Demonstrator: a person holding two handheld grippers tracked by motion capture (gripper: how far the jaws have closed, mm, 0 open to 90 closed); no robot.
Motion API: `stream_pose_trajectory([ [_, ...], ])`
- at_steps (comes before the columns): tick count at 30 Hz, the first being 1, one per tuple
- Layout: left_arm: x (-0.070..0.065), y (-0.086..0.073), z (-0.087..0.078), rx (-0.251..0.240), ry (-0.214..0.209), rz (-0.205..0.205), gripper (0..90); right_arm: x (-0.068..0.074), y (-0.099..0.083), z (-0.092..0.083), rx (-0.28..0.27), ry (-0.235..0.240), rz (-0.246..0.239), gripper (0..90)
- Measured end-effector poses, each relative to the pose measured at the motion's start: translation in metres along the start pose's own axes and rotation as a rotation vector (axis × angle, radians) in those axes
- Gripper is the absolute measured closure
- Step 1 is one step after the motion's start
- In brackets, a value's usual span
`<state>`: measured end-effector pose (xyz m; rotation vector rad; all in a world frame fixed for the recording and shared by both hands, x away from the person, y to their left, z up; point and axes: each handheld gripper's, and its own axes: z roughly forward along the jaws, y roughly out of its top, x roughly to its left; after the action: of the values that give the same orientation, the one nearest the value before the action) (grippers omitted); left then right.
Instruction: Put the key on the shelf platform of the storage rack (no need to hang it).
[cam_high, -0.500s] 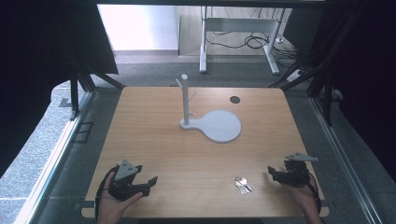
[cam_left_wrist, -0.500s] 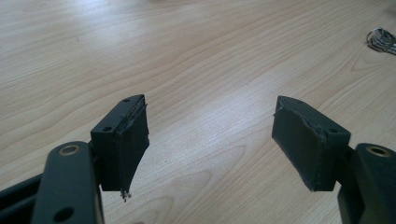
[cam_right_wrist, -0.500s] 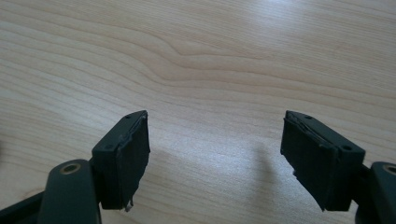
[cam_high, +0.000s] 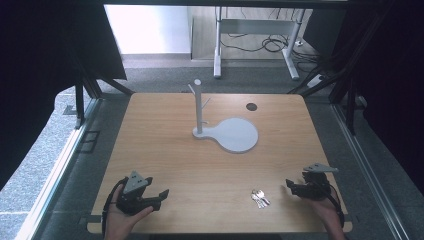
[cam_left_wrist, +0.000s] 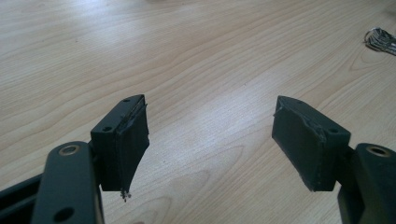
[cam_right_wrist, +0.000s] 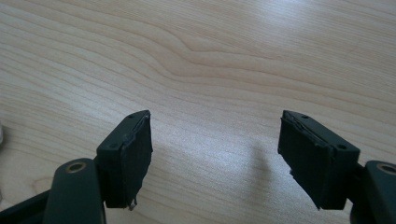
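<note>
A small bunch of silver keys (cam_high: 259, 198) lies on the wooden table (cam_high: 165, 150) near its front edge, between my two grippers. In the left gripper view the keys (cam_left_wrist: 380, 39) sit far off at the upper right. A white peg stand (cam_high: 199, 107) rises from a round white base (cam_high: 235, 134) at the table's middle. My left gripper (cam_high: 159, 197) rests low at the front left, pointing right, its jaws wide apart over bare wood (cam_left_wrist: 210, 112). My right gripper (cam_high: 291, 187) sits at the front right, pointing left toward the keys, open with nothing between its jaws (cam_right_wrist: 215, 116).
A dark round grommet (cam_high: 251, 106) is set in the tabletop behind the stand's base. Black curtains hang on both sides. A desk frame with cables (cam_high: 260, 40) stands on the floor beyond the table's far edge.
</note>
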<state>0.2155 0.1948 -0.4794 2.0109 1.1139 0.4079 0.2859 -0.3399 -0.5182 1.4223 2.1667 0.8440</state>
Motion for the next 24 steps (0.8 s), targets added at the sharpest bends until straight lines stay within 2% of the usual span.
stream_pose_trajectory([
  [6, 0.003, 0.0, -0.001, -0.003, -0.001, -0.007, 27.4, 0.003, 0.007, -0.002, 0.018, 0.017, -0.045, 26.9],
  [16, 0.003, 0.002, -0.004, -0.013, -0.008, -0.012, 27.4, 0.007, 0.03, -0.018, 0.042, 0.06, -0.066, 31.7],
  [18, 0.002, 0.002, -0.003, -0.013, -0.01, -0.007, 27.4, 0.009, 0.035, -0.021, 0.045, 0.072, -0.082, 32.6],
  [19, 0.0, 0.003, -0.002, -0.01, -0.013, -0.003, 27.4, 0.013, 0.039, -0.026, 0.053, 0.082, -0.11, 33.3],
  [24, -0.001, 0.003, -0.001, -0.005, -0.015, 0.002, 27.4, 0.016, 0.046, -0.032, 0.065, 0.109, -0.133, 35.6],
])
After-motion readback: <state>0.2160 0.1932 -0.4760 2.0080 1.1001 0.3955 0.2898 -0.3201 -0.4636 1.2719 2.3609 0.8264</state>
